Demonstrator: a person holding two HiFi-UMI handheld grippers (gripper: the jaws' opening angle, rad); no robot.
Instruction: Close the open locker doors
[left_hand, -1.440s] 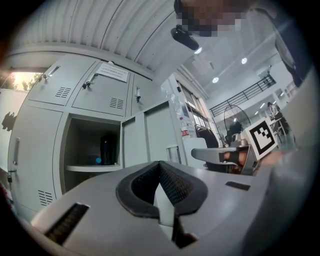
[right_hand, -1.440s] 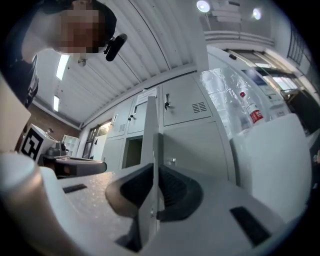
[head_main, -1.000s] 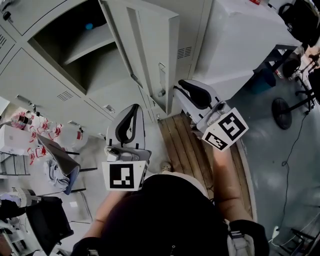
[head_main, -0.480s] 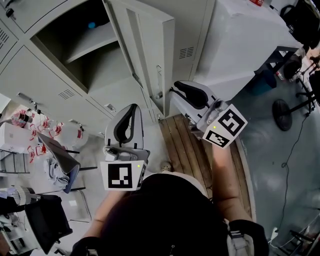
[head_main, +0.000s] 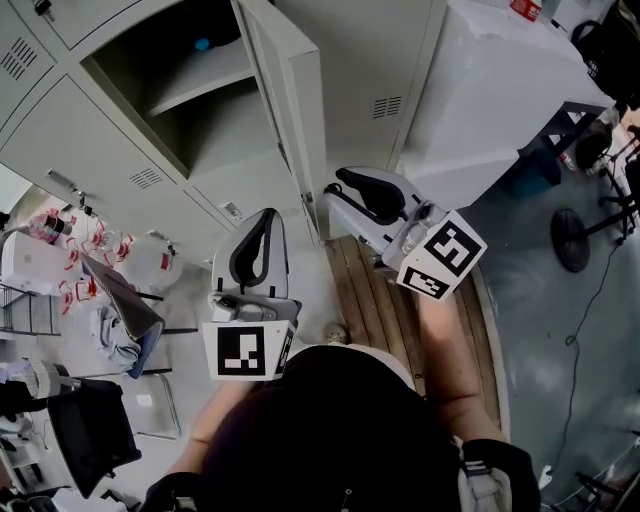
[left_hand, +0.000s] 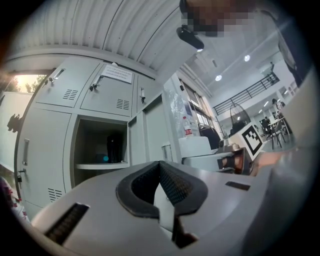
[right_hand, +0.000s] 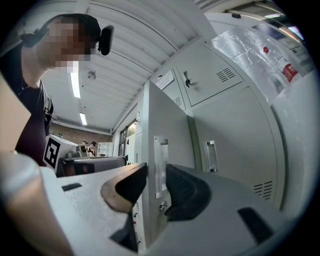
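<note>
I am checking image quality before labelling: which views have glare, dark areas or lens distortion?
Head view: even light, sharp, only the open locker interior is shaded. Left gripper view: strong fisheye, black corners, a warm glare patch at the left edge. Right gripper view: fisheye too, bright ceiling lamp, the locker door is sharp.

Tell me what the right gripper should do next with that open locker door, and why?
Probably nudge the door sideways toward the locker to swing it shut. The door stands out wide, and its front edge sits between the jaws of the right gripper. The jaws have just been opening and do not pinch the door, so a push from one jaw looks like enough.
</note>
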